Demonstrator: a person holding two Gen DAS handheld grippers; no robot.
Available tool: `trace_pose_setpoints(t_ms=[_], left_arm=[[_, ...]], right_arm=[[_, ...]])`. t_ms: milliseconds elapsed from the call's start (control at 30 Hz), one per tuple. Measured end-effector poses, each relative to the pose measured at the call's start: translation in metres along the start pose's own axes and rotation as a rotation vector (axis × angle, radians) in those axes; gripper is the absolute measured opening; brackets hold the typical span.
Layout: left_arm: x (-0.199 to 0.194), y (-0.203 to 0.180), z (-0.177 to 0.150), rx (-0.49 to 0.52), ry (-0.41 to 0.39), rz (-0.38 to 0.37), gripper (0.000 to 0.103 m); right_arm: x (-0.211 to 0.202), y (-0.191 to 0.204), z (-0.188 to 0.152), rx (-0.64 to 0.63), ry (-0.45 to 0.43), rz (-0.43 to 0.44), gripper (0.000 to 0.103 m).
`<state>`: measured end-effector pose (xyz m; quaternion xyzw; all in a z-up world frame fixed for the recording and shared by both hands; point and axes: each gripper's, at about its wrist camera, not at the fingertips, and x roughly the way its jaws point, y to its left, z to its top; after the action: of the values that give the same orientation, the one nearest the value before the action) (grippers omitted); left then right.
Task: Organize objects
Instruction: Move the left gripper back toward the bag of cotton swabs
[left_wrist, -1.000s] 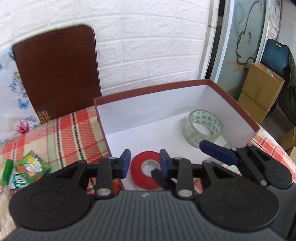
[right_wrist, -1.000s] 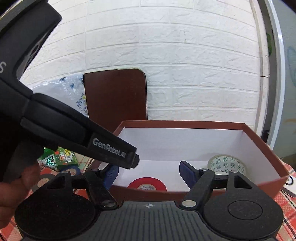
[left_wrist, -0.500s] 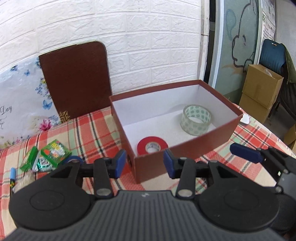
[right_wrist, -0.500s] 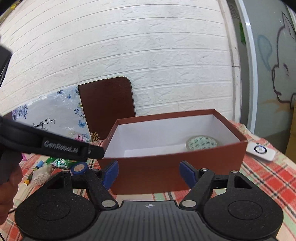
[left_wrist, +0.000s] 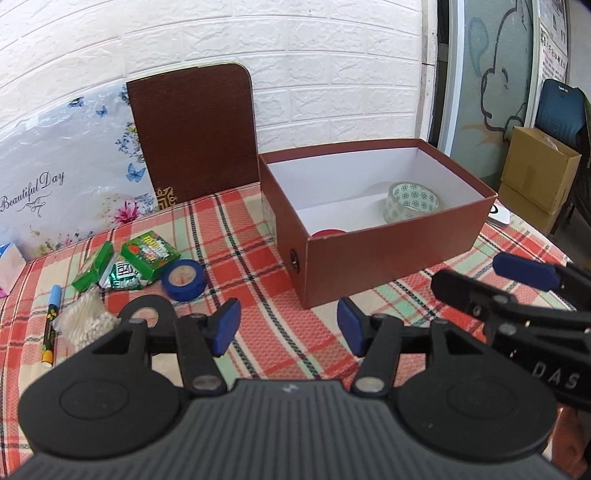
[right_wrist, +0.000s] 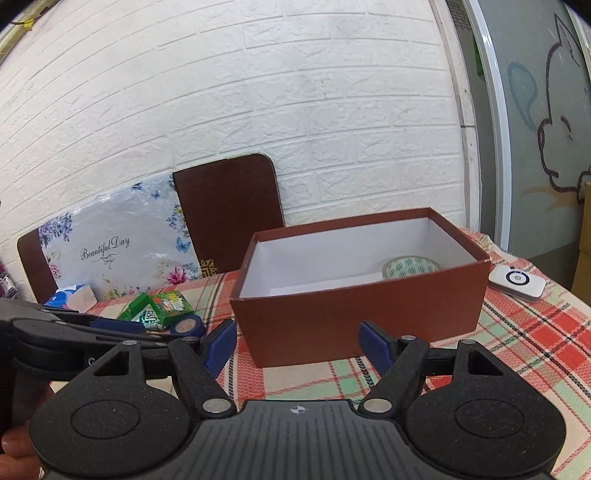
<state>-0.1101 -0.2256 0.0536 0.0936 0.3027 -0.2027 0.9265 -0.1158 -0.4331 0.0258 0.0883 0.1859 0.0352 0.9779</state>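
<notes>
A white brick wall stands behind a table with a red, green and white checked cloth (left_wrist: 258, 258). The left tongs (left_wrist: 288, 328) hang above the cloth with their blue tips wide apart and nothing between them. The right tongs (right_wrist: 297, 341) are also spread wide and hold nothing. They hang in front of the brown box (right_wrist: 354, 317).

The box has no lid on and is white inside. A see-through tape roll with green dots (left_wrist: 412, 201) lies in it near the right end. A bit of a red tape roll (left_wrist: 327, 232) peeks over the front wall at the left end.

On the cloth, left of the box, lies a blue tape roll (left_wrist: 183, 278). Just beside it are green packets (left_wrist: 147, 254). Closer in sit a black tape roll (left_wrist: 147, 314), a bag of cotton swabs (left_wrist: 86, 321) and a blue and yellow pen (left_wrist: 51, 325).

A brown board (left_wrist: 195, 133) and a flowery card (right_wrist: 118, 254) lean on the wall. A small white gadget (right_wrist: 516, 282) lies right of the box.
</notes>
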Motion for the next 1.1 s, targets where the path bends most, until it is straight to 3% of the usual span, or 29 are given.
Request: trace_pose_setpoints(t_ms=[533,733,833,933,1100], left_arm=[[-0.013,0.050,-0.038,-0.076,0.001,0.064,0.061],[-0.004,0.093,-0.069,-0.138,-0.015,0.114,0.062],[0.004,0.130,-0.090,-0.180,-0.005,0.180,0.061],[0.010,0.176,-0.110,-0.200,-0.001,0.301,0.061],[0.021,0.251,-0.135,-0.305,-0.031,0.457,0.062]], right_arm=[[-0.001,0.053,-0.021,-0.102,0.067,0.038,0.074],[0.022,0.077,-0.040,-0.158,0.172,0.087,0.073],[0.041,0.097,-0.055,-0.224,0.251,0.139,0.073],[0.060,0.124,-0.064,-0.295,0.303,0.211,0.071],[0.097,0.173,-0.066,-0.425,0.292,0.313,0.069]])
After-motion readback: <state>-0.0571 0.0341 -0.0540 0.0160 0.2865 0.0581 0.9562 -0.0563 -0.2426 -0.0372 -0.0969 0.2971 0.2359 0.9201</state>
